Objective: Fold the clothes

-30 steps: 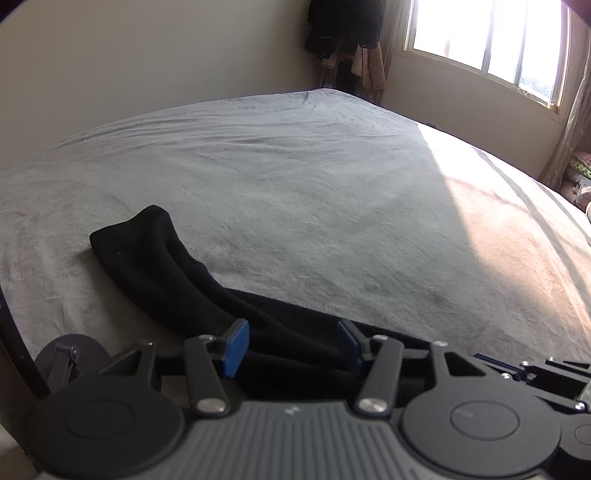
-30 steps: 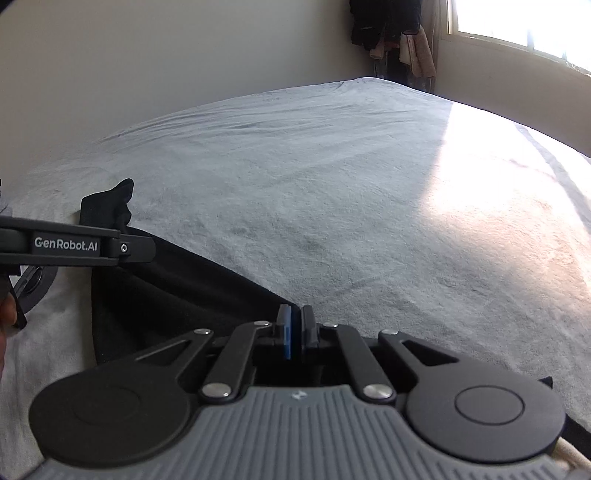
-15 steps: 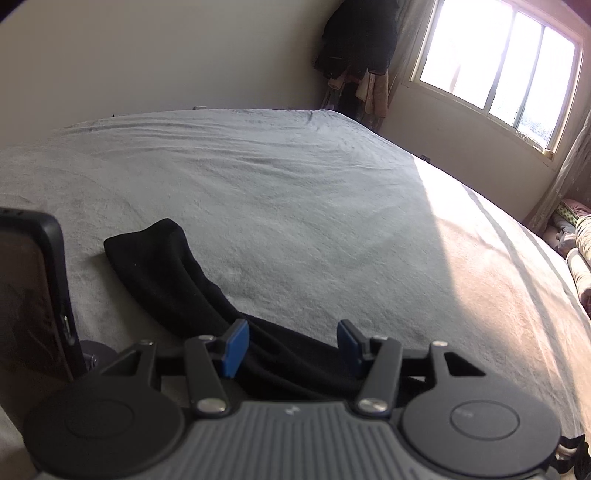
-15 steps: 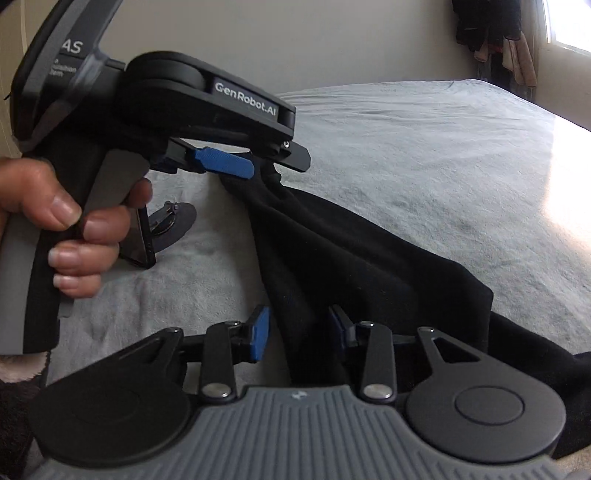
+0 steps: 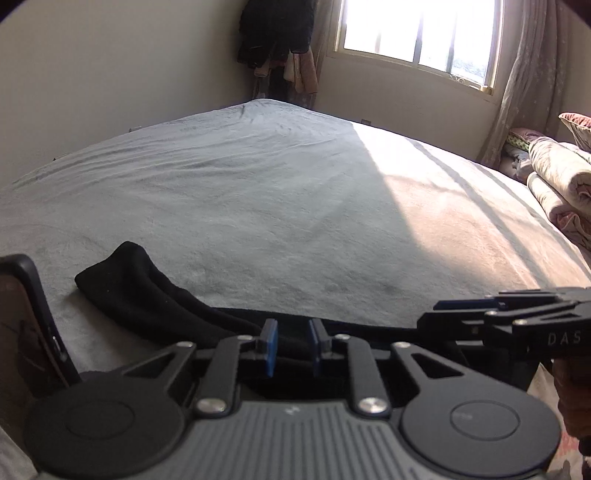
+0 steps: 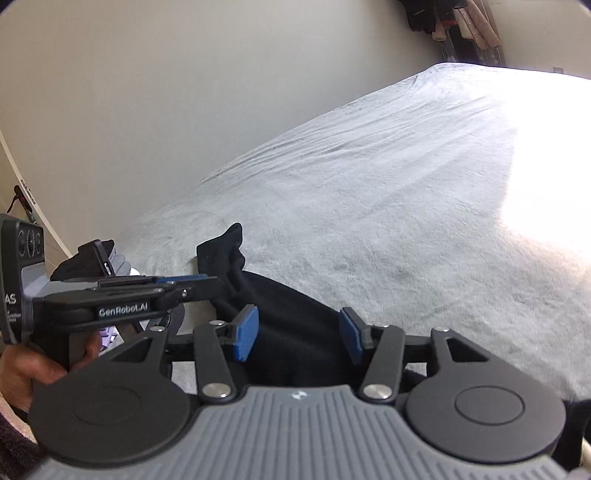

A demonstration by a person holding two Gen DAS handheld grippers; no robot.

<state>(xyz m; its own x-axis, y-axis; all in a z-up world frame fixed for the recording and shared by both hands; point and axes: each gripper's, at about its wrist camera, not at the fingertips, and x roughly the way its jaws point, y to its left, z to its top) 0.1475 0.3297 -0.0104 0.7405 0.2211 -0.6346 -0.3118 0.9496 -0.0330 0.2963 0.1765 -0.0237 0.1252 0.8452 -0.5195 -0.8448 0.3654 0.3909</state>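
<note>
Pinching black garment [image 5: 147, 299] hem, left gripper [image 5: 291, 347] (bed [image 5: 295, 206] edge)

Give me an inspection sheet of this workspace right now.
Surface: grey bed cover, lightly wrinkled, sunlit at right.
Job's things: black garment lying along the near edge.
Clutter: phone on a stand at left; rolled bedding at right.
Grippers: left claw nearly closed around a garment fold; right claw open over the garment.
Cables: nothing seen.
Surroundings: window, curtain, clothes hanging in the corner.
</note>
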